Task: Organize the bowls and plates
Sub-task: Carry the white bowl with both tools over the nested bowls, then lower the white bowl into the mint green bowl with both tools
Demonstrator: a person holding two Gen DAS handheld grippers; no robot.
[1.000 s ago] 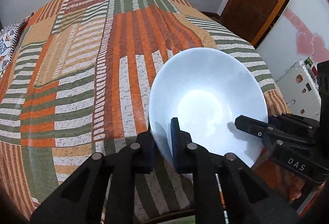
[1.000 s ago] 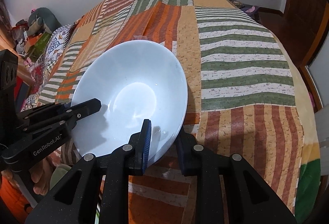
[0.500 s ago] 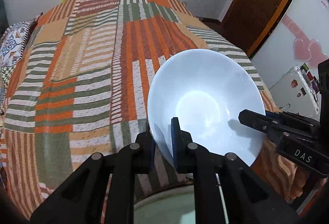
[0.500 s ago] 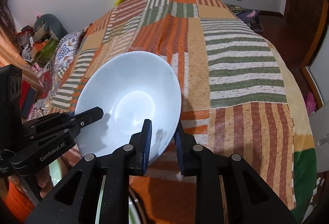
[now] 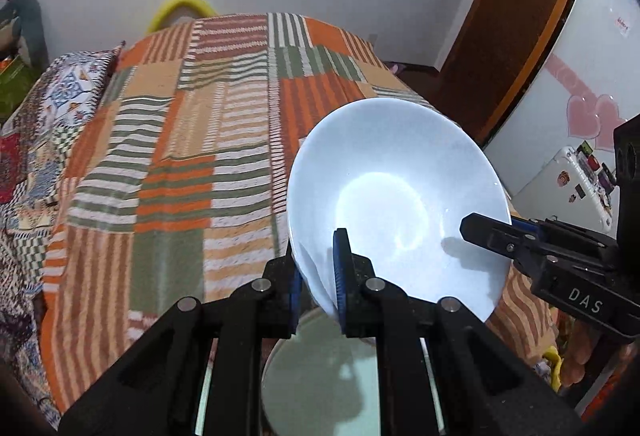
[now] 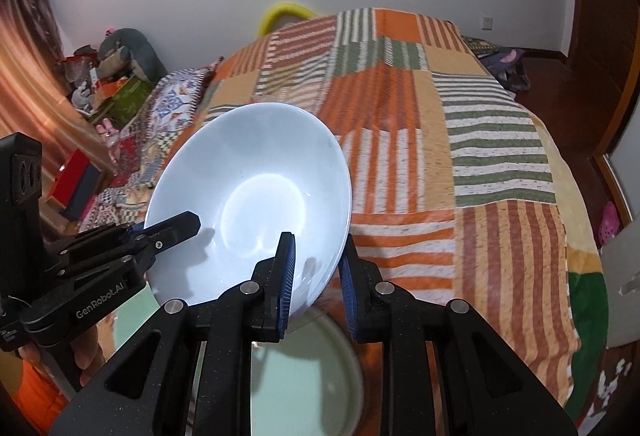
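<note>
Since the earlier frames the white bowl (image 5: 394, 196) sits higher against the room, with more wall and a pale green plate (image 5: 320, 376) now exposed below it. Left gripper (image 5: 318, 276): fingers pressed onto the bowl's near rim, one blue pad inside the wall, one outside, pinching it. Right gripper (image 6: 316, 272): likewise clamped on the opposite near rim, inner finger (image 6: 285, 276) lying against the bowl's interior, outer finger under the outside wall. In the left wrist view the right gripper (image 5: 486, 232) enters from the bowl's right side, marked "DAS"; in the right wrist view the left gripper (image 6: 172, 228) enters from the bowl's left side, marked "GenRobot.AI". White bowl (image 6: 252, 204): held clear of any surface between both tools, tilted, hollow turned toward the cameras, a bright reflection in its base. Pale green plate (image 6: 308, 380): directly below the bowl, round, partly hidden behind the gripper frames; whether bowl and plate touch cannot be told. Striped patchwork bedspread (image 5: 180, 164): orange, green and cream, beyond and beneath the bowl. Patterned pillow (image 5: 68, 92): far left of the bowl. Yellow ring-shaped object (image 6: 284, 14): beyond the bowl, at the far end of the bedspread against the wall. Brown wooden door (image 5: 516, 16): beyond the bowl to its right.
</note>
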